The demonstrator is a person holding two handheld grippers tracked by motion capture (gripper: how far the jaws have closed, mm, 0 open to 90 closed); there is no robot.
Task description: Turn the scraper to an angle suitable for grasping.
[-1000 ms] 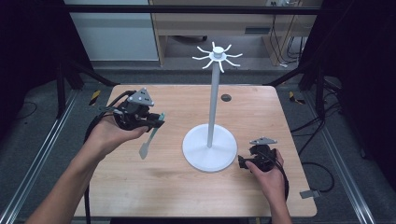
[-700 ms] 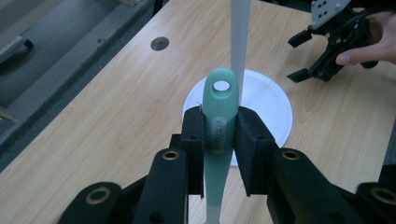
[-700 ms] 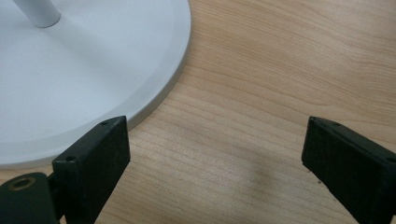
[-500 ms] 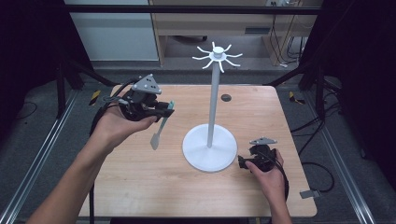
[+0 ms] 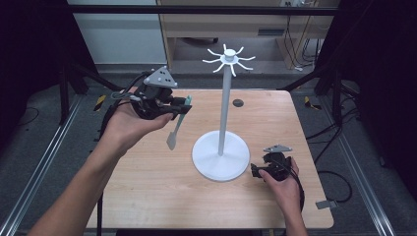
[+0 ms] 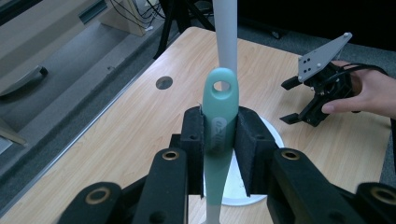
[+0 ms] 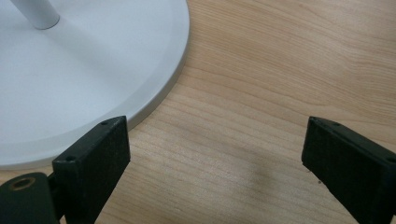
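Note:
A white stand (image 5: 224, 98) with a round base (image 5: 220, 157) and hooked arms at its top (image 5: 228, 59) rises from the middle of the wooden table (image 5: 147, 191). My left gripper (image 5: 181, 109) is raised left of the pole and shut on the teal handle of a spatula (image 5: 176, 129), whose pale blade hangs down. In the left gripper view the handle (image 6: 218, 121) with its hanging hole is clamped between the pads (image 6: 193, 135), pointing at the pole (image 6: 225, 37). My right gripper (image 5: 255, 171) rests low beside the base's right edge, open, with bare wood between its fingers (image 7: 93, 154).
A small dark hole (image 5: 238, 103) sits in the table behind the stand. Metal frame rails (image 5: 44, 157) run along both sides, and a wooden shelf unit (image 5: 236, 24) stands beyond the far edge. The other hand's gripper (image 6: 322, 88) shows at the right of the left gripper view.
My left gripper has lifted the spatula up and toward the far right, nearer the pole. The right gripper has stayed beside the base.

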